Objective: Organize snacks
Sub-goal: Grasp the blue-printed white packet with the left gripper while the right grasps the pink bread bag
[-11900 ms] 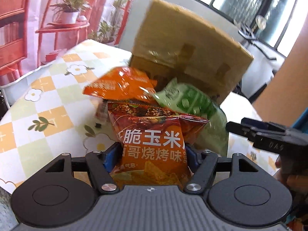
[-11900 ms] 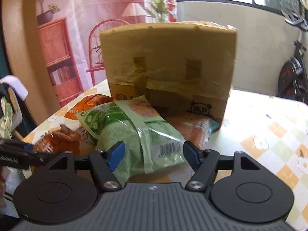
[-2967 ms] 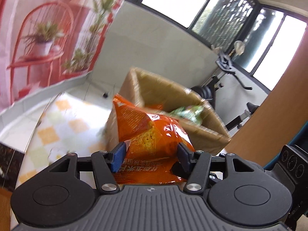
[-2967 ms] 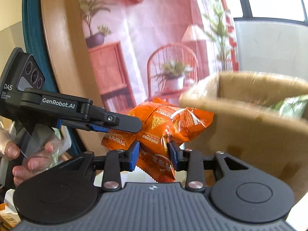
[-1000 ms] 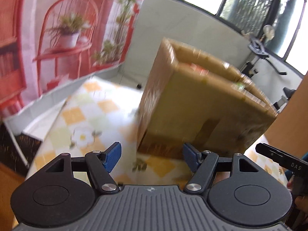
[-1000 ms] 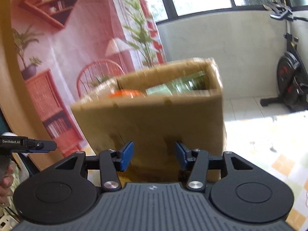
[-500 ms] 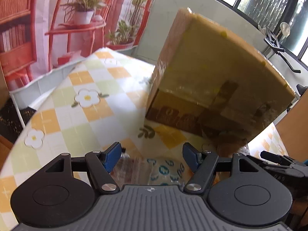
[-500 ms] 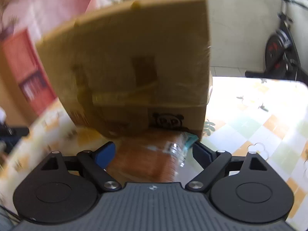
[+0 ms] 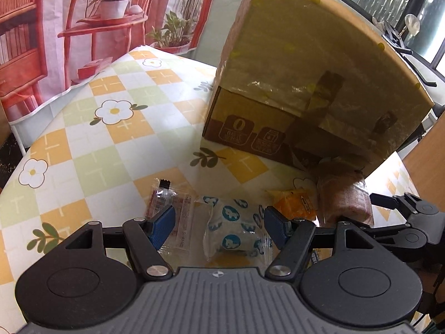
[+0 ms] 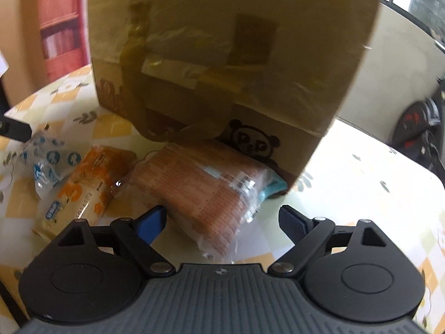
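Note:
A tall cardboard box (image 9: 311, 75) stands on the checked tablecloth; it also fills the right wrist view (image 10: 222, 55). My left gripper (image 9: 219, 224) is open just above a clear packet with blue prints (image 9: 235, 233). A small red-printed clear packet (image 9: 169, 208) lies by its left finger. My right gripper (image 10: 221, 221) is open around a brown cracker pack (image 10: 200, 186) that leans against the box. An orange snack packet (image 10: 83, 192) lies left of it, also seen in the left wrist view (image 9: 294, 201). The blue-print packet (image 10: 44, 164) lies further left.
The tablecloth (image 9: 91, 153) has bare room to the left of the box. The table's left edge drops off near a red printed backdrop (image 9: 69, 27). An exercise bike (image 10: 420, 128) stands beyond the table's right side. The right gripper shows in the left wrist view (image 9: 403, 214).
Both grippers have dropped lower and closer to the table. The small packets now lie between the left fingers, and the cracker pack lies between the right fingers.

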A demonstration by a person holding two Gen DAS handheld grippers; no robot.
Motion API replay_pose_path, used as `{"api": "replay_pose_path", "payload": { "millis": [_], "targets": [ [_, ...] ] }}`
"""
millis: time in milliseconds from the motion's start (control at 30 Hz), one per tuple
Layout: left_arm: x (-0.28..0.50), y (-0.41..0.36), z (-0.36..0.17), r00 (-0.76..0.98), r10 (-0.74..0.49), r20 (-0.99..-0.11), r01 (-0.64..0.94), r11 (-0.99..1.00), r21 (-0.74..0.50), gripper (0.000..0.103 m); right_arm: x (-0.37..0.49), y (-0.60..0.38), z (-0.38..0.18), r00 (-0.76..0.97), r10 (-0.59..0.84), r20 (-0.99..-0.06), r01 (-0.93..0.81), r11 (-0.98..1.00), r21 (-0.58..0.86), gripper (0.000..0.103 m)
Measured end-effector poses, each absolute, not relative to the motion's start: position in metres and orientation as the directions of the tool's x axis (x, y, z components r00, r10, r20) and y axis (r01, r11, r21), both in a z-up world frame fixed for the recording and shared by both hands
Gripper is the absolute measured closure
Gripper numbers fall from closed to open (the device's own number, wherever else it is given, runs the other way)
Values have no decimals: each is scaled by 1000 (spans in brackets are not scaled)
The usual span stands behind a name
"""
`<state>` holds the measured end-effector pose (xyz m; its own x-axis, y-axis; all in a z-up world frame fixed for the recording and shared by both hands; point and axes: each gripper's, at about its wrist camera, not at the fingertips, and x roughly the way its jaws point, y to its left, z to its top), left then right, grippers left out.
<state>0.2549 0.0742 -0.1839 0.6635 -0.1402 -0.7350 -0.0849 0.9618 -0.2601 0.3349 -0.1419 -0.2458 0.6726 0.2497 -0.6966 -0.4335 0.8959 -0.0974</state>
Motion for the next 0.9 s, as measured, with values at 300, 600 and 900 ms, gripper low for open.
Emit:
{"api": "replay_pose_path", "payload": {
  "millis": [300, 600, 900],
  "targets": [
    [255, 71, -188, 650, -141, -747, -84, 963, -256, 30, 336, -119, -247, 617, 340, -710, -452, 891, 34, 14],
    [256, 71, -190, 648, -145, -748, -89, 961, -263, 30, 333, -129, -229, 600, 406, -690, -545, 838, 19, 14],
    [257, 73, -193, 640, -140, -756, -95, 961, -258, 30, 342, -120, -229, 566, 476, -673, -755, 627, -192, 14]
  ]
}}
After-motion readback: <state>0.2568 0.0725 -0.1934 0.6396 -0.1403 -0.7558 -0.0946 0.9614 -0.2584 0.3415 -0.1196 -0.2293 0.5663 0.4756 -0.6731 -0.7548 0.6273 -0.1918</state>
